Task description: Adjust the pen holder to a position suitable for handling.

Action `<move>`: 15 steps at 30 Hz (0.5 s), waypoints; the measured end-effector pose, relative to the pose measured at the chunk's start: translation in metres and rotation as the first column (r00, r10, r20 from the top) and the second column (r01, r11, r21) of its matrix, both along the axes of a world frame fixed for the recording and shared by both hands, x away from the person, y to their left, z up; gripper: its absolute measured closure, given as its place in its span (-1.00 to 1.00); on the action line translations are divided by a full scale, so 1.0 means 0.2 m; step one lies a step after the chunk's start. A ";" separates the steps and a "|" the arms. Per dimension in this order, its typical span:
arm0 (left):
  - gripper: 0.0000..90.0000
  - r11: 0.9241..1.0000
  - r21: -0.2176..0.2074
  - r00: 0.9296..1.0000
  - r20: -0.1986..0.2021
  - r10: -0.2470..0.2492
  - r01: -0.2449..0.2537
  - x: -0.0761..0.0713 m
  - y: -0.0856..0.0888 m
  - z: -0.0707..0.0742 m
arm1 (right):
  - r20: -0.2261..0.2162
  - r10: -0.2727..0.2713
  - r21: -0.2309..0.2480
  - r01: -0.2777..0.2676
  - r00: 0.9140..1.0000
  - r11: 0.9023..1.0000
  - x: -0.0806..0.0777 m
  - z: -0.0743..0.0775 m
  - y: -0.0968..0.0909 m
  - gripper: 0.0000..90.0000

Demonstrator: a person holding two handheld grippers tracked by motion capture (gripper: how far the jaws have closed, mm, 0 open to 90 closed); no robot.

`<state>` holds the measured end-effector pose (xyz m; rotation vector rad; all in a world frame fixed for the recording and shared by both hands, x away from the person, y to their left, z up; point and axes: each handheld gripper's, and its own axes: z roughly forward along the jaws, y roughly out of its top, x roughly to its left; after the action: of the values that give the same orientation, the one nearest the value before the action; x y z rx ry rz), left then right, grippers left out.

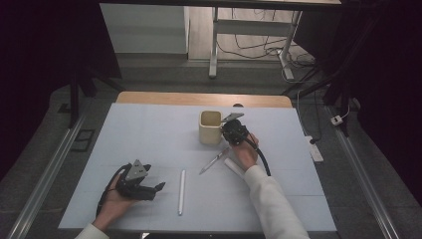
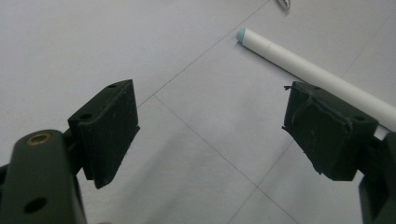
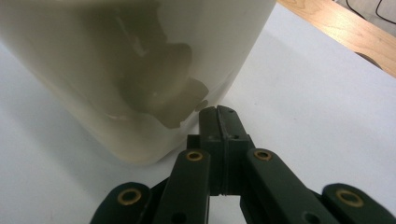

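A cream square cup [image 1: 210, 127] stands upright near the back middle of the pale mat. My right gripper [image 1: 233, 130] sits just to its right, jaws pressed together with nothing between them; in the right gripper view its tips [image 3: 219, 112] nearly touch the cup's glossy wall [image 3: 140, 70]. My left gripper [image 1: 158, 187] rests low at the front left, pointing right, open and empty [image 2: 210, 126]. A white pen [image 1: 182, 191] lies lengthwise just right of it, and that pen [image 2: 317, 70] runs behind the right-hand jaw in the left gripper view. A silver pen [image 1: 215, 161] and a white stick [image 1: 234, 167] lie near the right hand.
The pale mat [image 1: 149, 134] covers a wooden table whose edge [image 1: 199, 98] shows at the back. A desk frame [image 1: 249, 35] and cables stand on the floor beyond. Metal rails [image 1: 45, 174] run along both sides.
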<state>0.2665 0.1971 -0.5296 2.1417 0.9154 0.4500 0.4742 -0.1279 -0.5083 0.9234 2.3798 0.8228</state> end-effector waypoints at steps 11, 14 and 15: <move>-0.61 1.000 -0.001 1.000 0.001 0.002 -0.002 0.00 0.01 0.00 | 0.046 0.032 0.033 -0.033 0.998 0.999 -0.07 0.06 -0.05 0.98; -0.61 1.000 -0.001 1.000 0.003 0.002 -0.002 0.00 0.01 0.00 | 0.048 0.037 0.064 -0.040 0.998 0.997 -0.10 0.08 -0.09 0.98; -0.61 1.000 -0.001 1.000 0.003 0.001 -0.001 0.00 0.01 0.00 | 0.049 0.041 0.071 -0.044 0.998 0.997 -0.11 0.09 -0.10 0.98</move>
<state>0.2659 0.1989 -0.5293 2.1386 0.9153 0.4534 0.4516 -0.1471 -0.4912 0.8741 2.3499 0.9413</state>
